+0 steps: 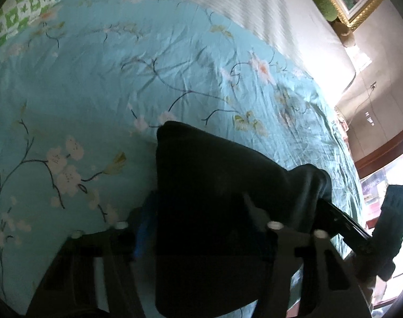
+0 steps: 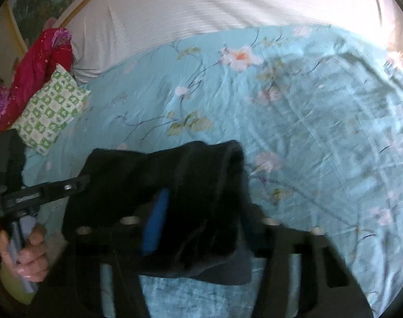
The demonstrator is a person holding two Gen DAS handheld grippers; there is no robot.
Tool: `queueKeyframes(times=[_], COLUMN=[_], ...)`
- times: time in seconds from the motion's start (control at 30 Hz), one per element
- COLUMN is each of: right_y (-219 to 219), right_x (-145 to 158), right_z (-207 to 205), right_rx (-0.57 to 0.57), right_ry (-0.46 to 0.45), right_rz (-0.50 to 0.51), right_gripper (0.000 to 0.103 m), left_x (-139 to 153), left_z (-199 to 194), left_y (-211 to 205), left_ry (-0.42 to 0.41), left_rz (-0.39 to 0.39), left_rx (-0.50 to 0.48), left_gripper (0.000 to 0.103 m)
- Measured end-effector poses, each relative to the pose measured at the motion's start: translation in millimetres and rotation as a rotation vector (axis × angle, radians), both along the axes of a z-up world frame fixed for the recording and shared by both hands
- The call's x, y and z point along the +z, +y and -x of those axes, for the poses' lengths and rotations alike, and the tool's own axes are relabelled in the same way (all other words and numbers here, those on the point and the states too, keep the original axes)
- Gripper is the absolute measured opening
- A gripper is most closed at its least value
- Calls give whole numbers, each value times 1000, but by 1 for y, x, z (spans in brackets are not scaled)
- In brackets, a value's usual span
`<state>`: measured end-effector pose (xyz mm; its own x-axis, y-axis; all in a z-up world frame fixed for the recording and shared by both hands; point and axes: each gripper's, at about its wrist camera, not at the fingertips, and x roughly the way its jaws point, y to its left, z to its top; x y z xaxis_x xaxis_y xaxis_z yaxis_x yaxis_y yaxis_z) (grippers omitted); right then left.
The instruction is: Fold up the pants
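Observation:
The black pants [image 1: 214,185] are a folded bundle on the pale blue floral bedspread [image 1: 122,84]. In the left wrist view they fill the gap between my left gripper's [image 1: 201,212] fingers and hide the tips; a blue pad [image 1: 144,228] presses on the bundle's left edge. My right gripper [image 1: 326,204] comes in from the right and bites the bundle's far corner. In the right wrist view the pants [image 2: 148,180] lie across my right gripper [image 2: 201,212], its blue pad [image 2: 156,222] against the cloth. My left gripper [image 2: 79,181] grips the bundle's left corner, with a hand [image 2: 26,251] on its handle.
A green-and-white checked pillow [image 2: 50,114] and a red quilt [image 2: 34,63] lie at the bed's left. White bedding [image 2: 214,8] covers the far part. A gold-framed picture [image 1: 358,8] hangs beyond the bed. The bed's edge [image 1: 352,159] drops off at the right toward a window.

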<state>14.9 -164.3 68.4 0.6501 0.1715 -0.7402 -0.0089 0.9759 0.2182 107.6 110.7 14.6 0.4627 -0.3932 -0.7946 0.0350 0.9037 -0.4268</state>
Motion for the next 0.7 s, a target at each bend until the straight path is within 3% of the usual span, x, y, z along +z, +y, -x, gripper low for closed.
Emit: queueKeyframes(times=[0.07,0.1,0.2,0.33,0.5,0.7], right_y=[1,0,-8,-12,-20,-31], right_x=[3,9,30,40,0,-20], right_z=[3,7,15,24,21,15], right_rx=[13,18,22,36,1,-23], right_ry=[-20,-42,-103,-124,-41,-42], right_rz=[6,-9,-85,-84,-62,-109], right_gripper=[21,14,6,6,6,14], left_x=[2,5,18,16,8,-4], left_z=[0,1,7,11,10,6], left_y=[-1,-1,-2,-7,-8,3], left_ry=[-4,-10,-32,-38,-57,-60], left_rz=[-3,-2,6,6,-19,1], left_rx=[-3,-9,-28,-43,-56,-44], left_gripper=[36,34,31,31,32,36])
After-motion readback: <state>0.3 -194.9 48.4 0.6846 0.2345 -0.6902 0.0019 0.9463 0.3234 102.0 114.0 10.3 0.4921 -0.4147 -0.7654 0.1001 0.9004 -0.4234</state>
